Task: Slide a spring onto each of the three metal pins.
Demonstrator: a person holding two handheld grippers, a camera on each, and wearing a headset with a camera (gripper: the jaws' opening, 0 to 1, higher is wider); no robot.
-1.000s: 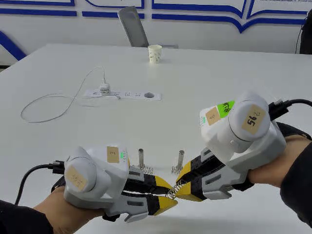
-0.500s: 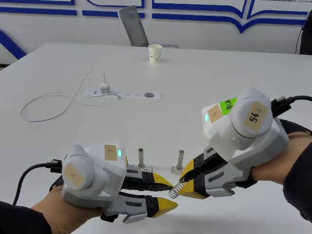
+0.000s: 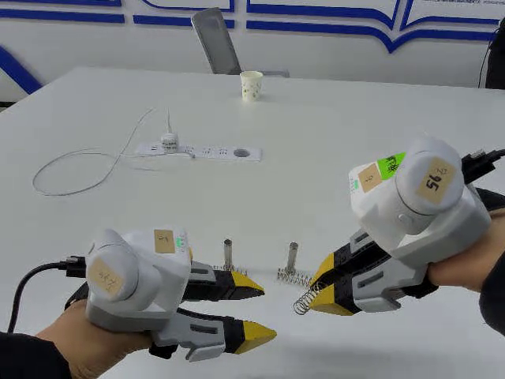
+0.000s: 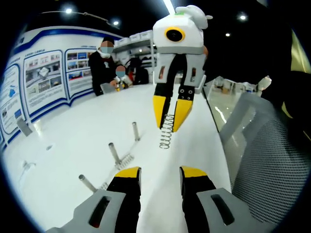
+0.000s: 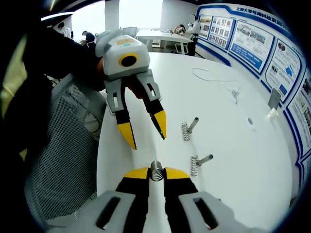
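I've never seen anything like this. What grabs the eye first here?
The two yellow-tipped handheld grippers facing each other low in the head view: the right gripper pinches a small spring, the left gripper is open. Between them, metal pins stand upright on the white table.

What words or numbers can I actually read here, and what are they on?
"95": on the tan sticker on the right gripper.
Too blurred to read: the green sticker beside it.
Too blurred to read: the tan stickers on the left gripper.
Too small to read: the wall posters.
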